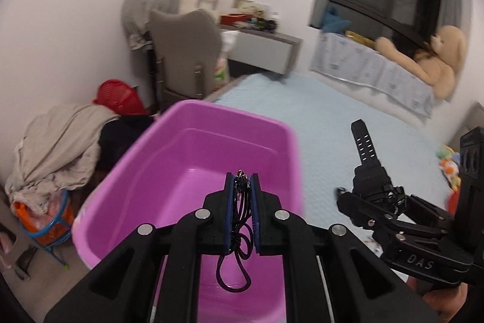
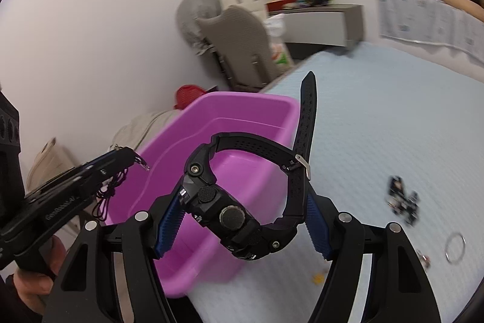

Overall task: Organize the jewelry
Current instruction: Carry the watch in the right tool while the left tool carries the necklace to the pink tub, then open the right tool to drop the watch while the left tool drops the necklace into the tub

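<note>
- The left hand-held gripper (image 1: 241,182) is clamped on a thin dark cord necklace (image 1: 239,235), held above the open pink tub (image 1: 193,123) that sits on the bed (image 1: 348,117).
- The necklace looks light and limp; its loop hangs straight down from the pads, so it would likely drop freely but could tangle or snag.
- The right hand-held gripper (image 2: 242,220) has its fingers spread wide, with a black watch (image 2: 239,217) wedged between them, just right of the tub.
- The watch seems heavier and stiff at the case, so the case is probably the surest hold.
- Its loose strap end points up and away from the tub's near rim, along the strap's length.
</note>
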`<state>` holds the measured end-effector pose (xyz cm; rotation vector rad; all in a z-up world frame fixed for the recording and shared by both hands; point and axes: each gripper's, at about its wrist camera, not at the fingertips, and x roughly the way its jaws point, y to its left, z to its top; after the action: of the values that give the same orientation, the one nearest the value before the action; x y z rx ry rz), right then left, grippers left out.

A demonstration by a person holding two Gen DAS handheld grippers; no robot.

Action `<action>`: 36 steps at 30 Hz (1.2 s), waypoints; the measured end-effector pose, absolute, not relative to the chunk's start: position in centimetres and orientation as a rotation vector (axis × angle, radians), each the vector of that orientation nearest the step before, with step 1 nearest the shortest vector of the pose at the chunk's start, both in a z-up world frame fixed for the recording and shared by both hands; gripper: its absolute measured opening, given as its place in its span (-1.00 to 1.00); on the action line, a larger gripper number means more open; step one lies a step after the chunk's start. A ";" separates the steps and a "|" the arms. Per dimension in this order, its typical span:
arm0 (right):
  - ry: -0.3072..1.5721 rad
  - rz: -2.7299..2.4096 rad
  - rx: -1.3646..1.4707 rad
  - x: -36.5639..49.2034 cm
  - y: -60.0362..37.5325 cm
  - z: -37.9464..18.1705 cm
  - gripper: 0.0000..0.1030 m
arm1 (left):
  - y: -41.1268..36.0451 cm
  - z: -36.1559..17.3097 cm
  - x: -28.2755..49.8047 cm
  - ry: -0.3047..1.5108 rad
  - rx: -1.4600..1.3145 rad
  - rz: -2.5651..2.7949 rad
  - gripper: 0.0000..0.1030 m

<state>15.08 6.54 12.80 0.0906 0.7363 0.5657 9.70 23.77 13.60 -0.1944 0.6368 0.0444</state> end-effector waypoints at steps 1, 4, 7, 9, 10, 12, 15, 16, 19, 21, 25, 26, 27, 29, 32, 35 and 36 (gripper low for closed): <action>0.743 0.583 0.083 15.5 7.5 12.7 0.32 | 24.9 13.1 10.2 0.648 -0.206 0.069 -0.80; 0.772 0.624 0.041 16.8 10.5 12.3 0.32 | 27.2 11.7 11.0 0.683 -0.229 0.120 -0.80; 0.815 0.650 -0.023 18.4 13.7 11.2 0.32 | 29.1 10.0 11.9 0.728 -0.251 0.158 -0.80; 0.846 0.664 -0.054 19.2 15.3 10.3 0.32 | 29.9 8.9 12.5 0.760 -0.267 0.177 -0.80; 0.866 0.666 -0.069 19.6 16.0 9.7 0.32 | 30.3 8.4 12.8 0.774 -0.271 0.184 -0.80; 0.909 0.663 -0.096 20.7 17.1 8.3 0.32 | 30.7 7.6 13.4 0.795 -0.272 0.194 -0.80; 0.962 0.653 -0.144 21.9 18.6 6.9 0.32 | 30.8 6.6 14.0 0.828 -0.264 0.202 -0.79; 0.977 0.645 -0.161 22.3 19.0 6.5 0.32 | 30.8 6.4 14.1 0.840 -0.259 0.206 -0.79; 1.007 0.626 -0.193 22.8 19.6 5.4 0.32 | 30.5 5.6 14.7 0.883 -0.230 0.232 -0.79; 1.018 0.609 -0.216 23.1 19.9 4.7 0.33 | 30.4 5.2 14.8 0.907 -0.215 0.246 -0.78; 1.015 0.591 -0.274 23.2 20.4 4.3 0.34 | 30.2 4.4 14.8 0.942 -0.205 0.271 -0.61; 1.009 0.588 -0.283 23.2 20.5 4.4 0.34 | 30.2 4.3 14.7 0.946 -0.202 0.281 -0.52; 1.003 0.581 -0.287 23.3 20.4 4.4 0.34 | 30.2 4.2 14.5 0.945 -0.201 0.285 -0.18; 0.992 0.557 -0.295 23.4 20.2 4.7 0.39 | 30.4 4.5 14.0 0.926 -0.199 0.315 0.15; 0.998 0.557 -0.279 23.6 19.7 4.8 0.39 | 30.7 4.7 13.8 0.913 -0.196 0.323 0.36; 0.995 0.555 -0.283 23.4 19.4 4.8 0.39 | 30.8 4.9 13.6 0.907 -0.198 0.340 0.43; 0.995 0.556 -0.283 23.2 19.3 4.9 0.39 | 30.9 4.9 13.5 0.906 -0.200 0.345 0.45</action>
<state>23.22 19.28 4.88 -0.2826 0.9947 0.5563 13.51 30.88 4.90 -0.1998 0.9064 0.3446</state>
